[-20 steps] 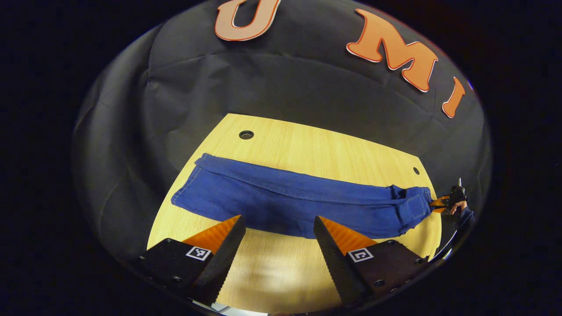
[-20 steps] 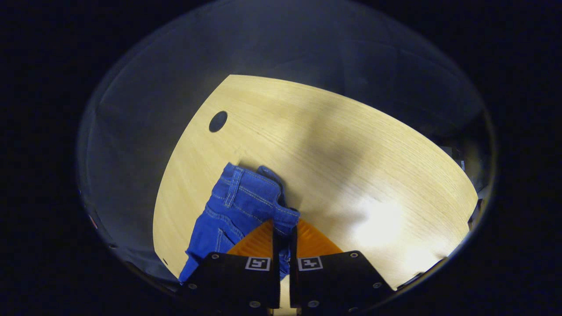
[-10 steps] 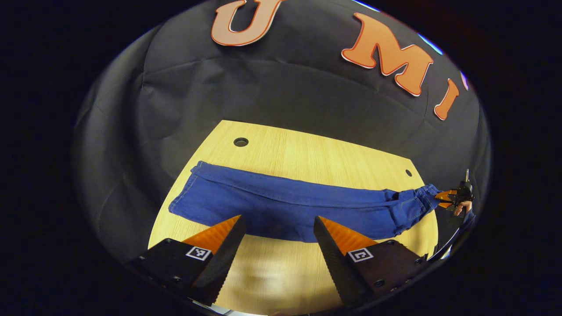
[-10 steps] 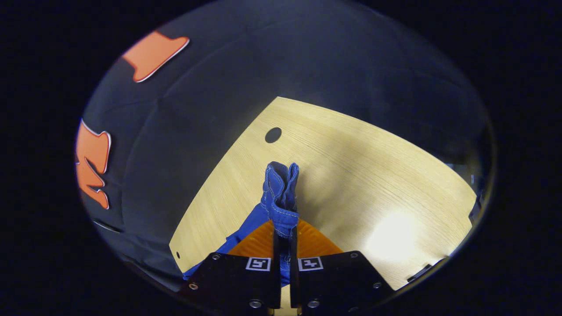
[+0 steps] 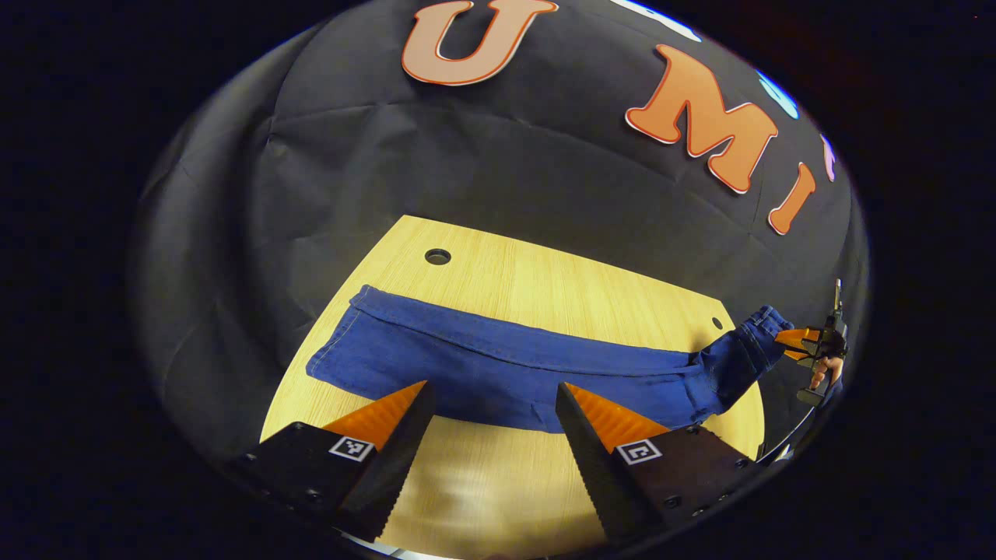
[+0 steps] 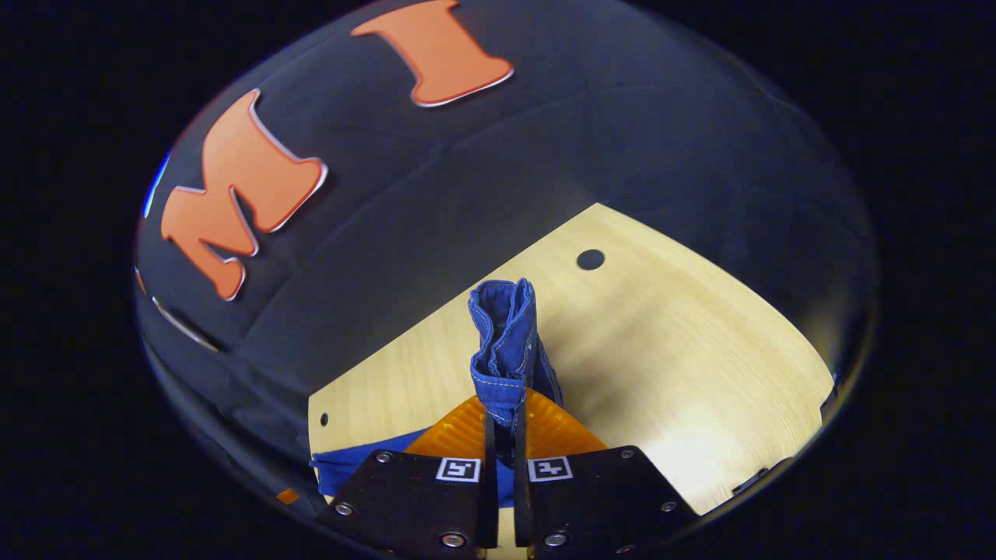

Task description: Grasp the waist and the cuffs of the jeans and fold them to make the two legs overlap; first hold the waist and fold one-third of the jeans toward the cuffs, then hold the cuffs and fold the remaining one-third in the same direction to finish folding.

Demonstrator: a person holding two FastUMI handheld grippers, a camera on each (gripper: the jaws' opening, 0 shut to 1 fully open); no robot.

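Observation:
Blue jeans (image 5: 498, 369) lie stretched across the wooden table (image 5: 545, 288), legs folded onto each other, cuffs at the left. At the far right their waist (image 5: 759, 330) is lifted off the table by my right gripper (image 5: 786, 341), held by a hand. In the right gripper view the bunched waistband (image 6: 504, 350) stands up between the fingers of my right gripper (image 6: 504, 420), which is shut on it. My left gripper (image 5: 494, 400) hangs open just in front of the jeans' near edge, holding nothing.
The table has a round hole (image 5: 437, 256) near its far left and a small one (image 5: 717, 322) near the far right. Black cloth wall (image 5: 482, 155) rises behind the table. Bare wood (image 6: 685, 350) lies beyond the lifted waist.
The right gripper has raised the waist off the table and turned toward the wall. The waist end now slants upward. The left gripper stayed open, nearly still.

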